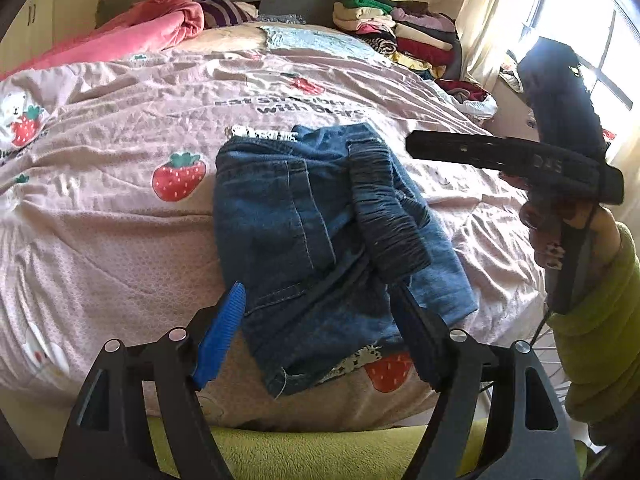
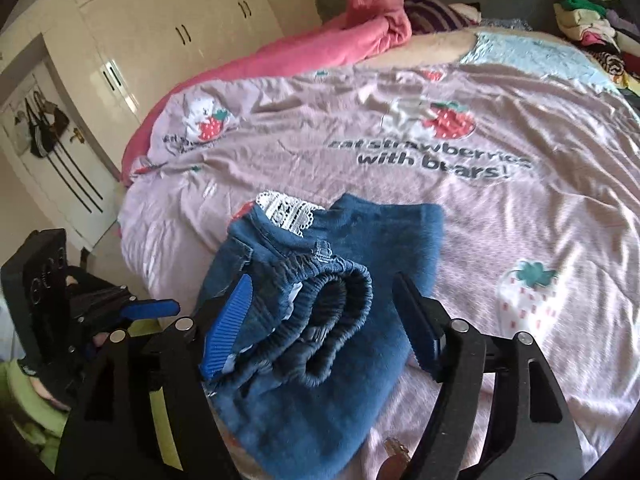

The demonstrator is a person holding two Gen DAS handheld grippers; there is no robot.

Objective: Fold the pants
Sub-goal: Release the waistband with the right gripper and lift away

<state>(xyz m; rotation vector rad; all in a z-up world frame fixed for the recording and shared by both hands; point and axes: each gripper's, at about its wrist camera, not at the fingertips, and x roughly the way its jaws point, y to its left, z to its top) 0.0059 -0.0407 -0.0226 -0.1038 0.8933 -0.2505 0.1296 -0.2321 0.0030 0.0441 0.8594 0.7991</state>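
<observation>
While the blue denim pants (image 1: 316, 240) lie folded in a compact bundle near the front edge of the bed, both grippers sit above them w/ nothing held. The left gripper (image 1: 320, 320) has its jaws spread wide — one blue ribbed pad (image 1: 224, 336) on the left, the dark pad on the right, the near end of the bundle showing between them, no contact that I can make out. The right gripper (image 2: 324, 320) is likewise wide apart, its pads either side of the gathered elastic waistband (image 2: 332, 320), which lies on top of the fold; whether a pad brushes the fabric I can't tell. In the left wrist view the right gripper shows at the right edge, raised above the bed, held by a hand (image 1: 560, 236) in a lime-green sleeve. A bit of white lace trim (image 2: 288, 210) peeks out at the far end of the pants.

Under it all: a pink bedspread (image 1: 100, 240) w/ strawberry prints and lettering. Far side of the bed — a bunched pink blanket (image 1: 160, 24) at left, a stack of folded clothes (image 1: 396, 28) at right by the curtain. Cream wardrobe doors (image 2: 160, 20) show in the right wrist view.
</observation>
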